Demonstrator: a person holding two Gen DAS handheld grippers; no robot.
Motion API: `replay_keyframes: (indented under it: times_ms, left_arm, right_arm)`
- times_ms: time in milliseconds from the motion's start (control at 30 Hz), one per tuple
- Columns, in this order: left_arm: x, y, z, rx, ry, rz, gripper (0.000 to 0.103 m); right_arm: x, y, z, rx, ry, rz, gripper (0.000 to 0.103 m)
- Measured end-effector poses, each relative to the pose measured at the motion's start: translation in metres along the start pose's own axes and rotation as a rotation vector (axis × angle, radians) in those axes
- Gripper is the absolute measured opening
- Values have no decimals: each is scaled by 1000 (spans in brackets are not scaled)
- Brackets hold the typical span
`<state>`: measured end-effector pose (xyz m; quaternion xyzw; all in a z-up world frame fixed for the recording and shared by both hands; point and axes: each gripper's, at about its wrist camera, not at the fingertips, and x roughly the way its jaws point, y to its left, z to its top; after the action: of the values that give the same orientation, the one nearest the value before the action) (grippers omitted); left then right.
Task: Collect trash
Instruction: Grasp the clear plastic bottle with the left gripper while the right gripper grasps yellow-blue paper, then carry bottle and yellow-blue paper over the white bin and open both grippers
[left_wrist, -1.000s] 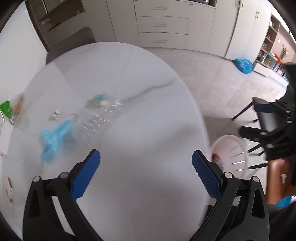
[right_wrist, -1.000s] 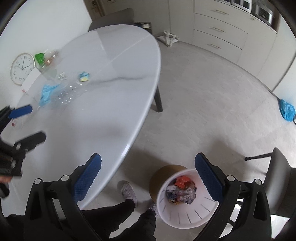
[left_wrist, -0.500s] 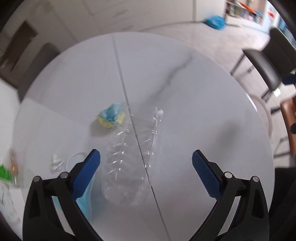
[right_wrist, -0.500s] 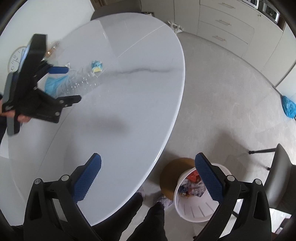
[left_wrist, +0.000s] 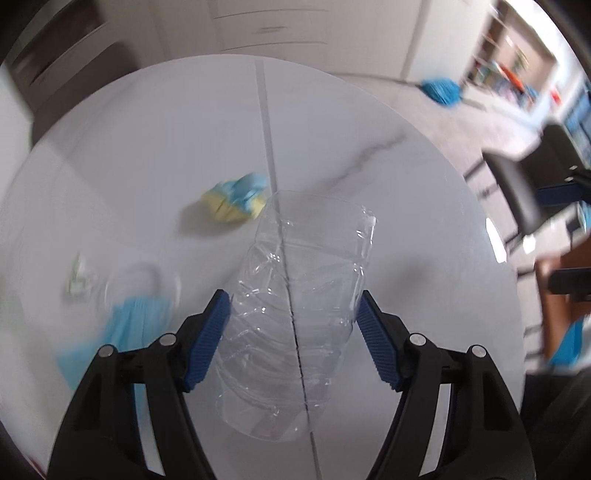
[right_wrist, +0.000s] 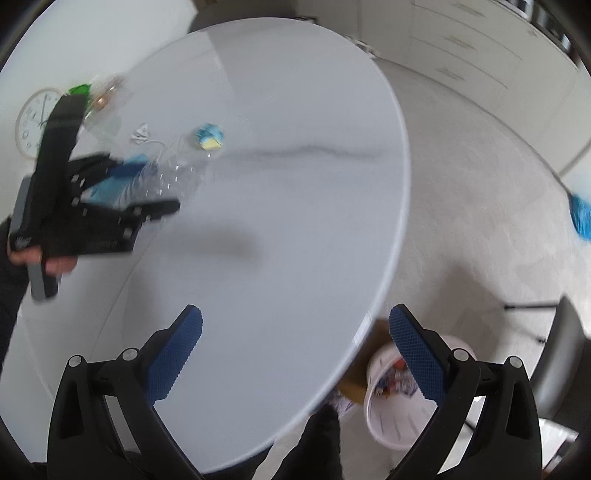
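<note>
Now | left gripper (left_wrist: 291, 317) has narrowed, clasping clear bottle (left_wrist: 295, 314) | right gripper (right_wrist: 295, 336) stays spread wide

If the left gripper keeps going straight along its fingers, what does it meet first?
The left gripper already has the crushed clear plastic bottle between its blue pads, so the bottle comes first. Beyond it is bare white marble table. The crumpled blue-and-yellow wrapper sits left of that line.

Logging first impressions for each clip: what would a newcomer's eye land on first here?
The clear crushed plastic bottle lying on the white table, with the left hand-held gripper closed in around it, pads at its sides. Next, the blue-and-yellow crumpled wad just beyond the bottle, then the white trash bin on the floor beside the table.
</note>
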<state>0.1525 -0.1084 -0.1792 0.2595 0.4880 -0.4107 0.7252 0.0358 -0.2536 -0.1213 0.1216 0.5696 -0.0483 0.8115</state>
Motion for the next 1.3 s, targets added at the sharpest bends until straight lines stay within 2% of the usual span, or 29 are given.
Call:
replay_keyframes:
  times_ms: [200, 267, 367, 467, 533, 633, 767, 900, 1100, 1300]
  left_arm:
    - [-38, 26, -46, -291, -74, -26, 67]
    - [-47, 33, -60, -346, -81, -3, 66]
    - [-62, 40, -85, -439, -86, 22, 65]
    - [-70, 53, -96, -507, -91, 28, 65]
    - [-72, 57, -103, -534, -94, 26, 65]
    - [-73, 58, -111, -547, -99, 12, 64]
    - [-78, 55, -106, -530, -111, 5, 64]
    - [-83, 48, -108, -519, -122, 3, 64]
    - [-85, 23, -91, -487, -135, -12, 64]
    - [-87, -31, -65, -389, -141, -55, 64]
  right_arm:
    - [45, 41, 71, -144, -28, 55, 100]
    - [60, 58, 89, -168, -33, 52, 100]
    - [88, 80, 114, -202, -29, 47, 90]
    - [107, 95, 129, -217, -29, 28, 88]
    - [116, 102, 137, -231, -23, 13, 83]
    - [127, 106, 142, -249, 4, -11, 67]
    - [126, 103, 140, -237, 1, 4, 36]
    - [115, 101, 134, -223, -23, 29, 36]
    - [66, 76, 109, -189, -87, 85, 36]
    - [13, 34, 50, -111, -128, 128, 36]
